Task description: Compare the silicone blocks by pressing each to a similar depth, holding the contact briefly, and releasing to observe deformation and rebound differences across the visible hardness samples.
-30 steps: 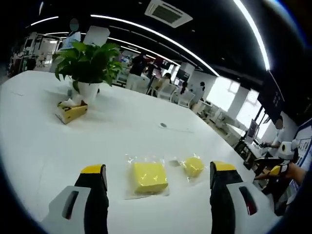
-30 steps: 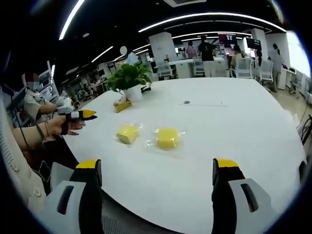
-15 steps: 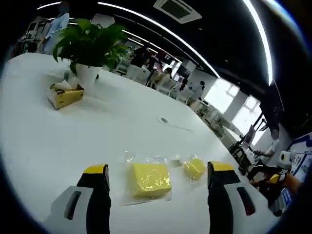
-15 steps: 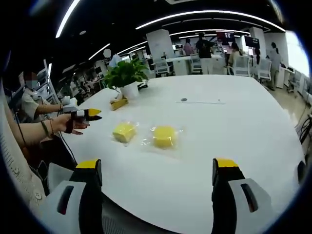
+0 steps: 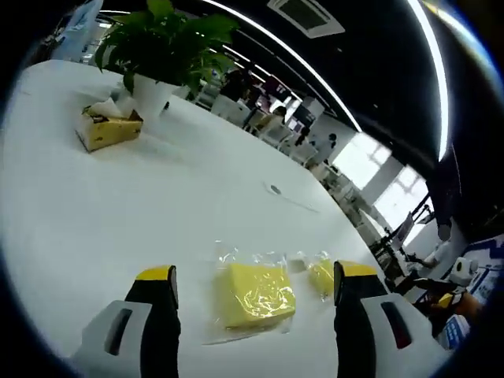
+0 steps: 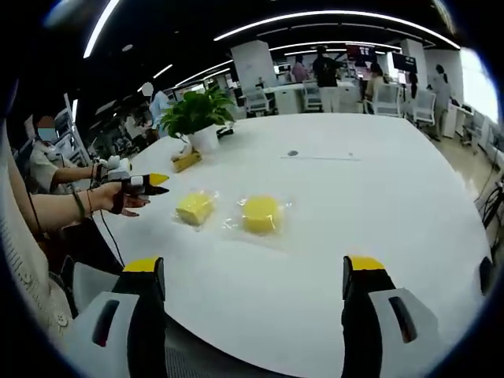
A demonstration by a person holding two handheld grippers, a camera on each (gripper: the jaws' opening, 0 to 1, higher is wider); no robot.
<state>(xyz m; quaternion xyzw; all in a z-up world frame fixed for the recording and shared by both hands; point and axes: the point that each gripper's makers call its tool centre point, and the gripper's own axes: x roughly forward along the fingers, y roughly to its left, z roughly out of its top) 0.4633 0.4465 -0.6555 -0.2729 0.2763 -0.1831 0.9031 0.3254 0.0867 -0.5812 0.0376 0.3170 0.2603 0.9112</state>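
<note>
A: Left gripper view is showing a change: the square block point(image 5: 257, 294) is sitting larger and closer between the jaw tips than half a second ago, and the plant point(image 5: 165, 43) is sliding toward the top edge, so the camera is advancing and tilting down. The blocks themselves are lying in the same spots on the table point(image 5: 94, 213).

B: Gripper states?

A: Left gripper point(image 5: 250, 274) is standing released, jaws wide apart, gripping nothing. Right gripper point(image 6: 253, 266) is likewise spread wide and unloaded, hanging near the table's near edge.

B: Clearance?

A: Bare white tabletop is surrounding both blocks. The tissue box point(image 5: 108, 130) and plant are standing well apart at the far side. In the right gripper view, the left gripper point(image 6: 143, 183) is hovering just beside the table's left edge, near the square block point(image 6: 194, 208).

B: Block appearance?

A: Both are yellow, each wrapped in clear, creased film. The round block point(image 6: 261, 214) is lying just beside the square one, not touching. In the left gripper view, the round block point(image 5: 322, 276) is partly hidden behind the right jaw.
</note>
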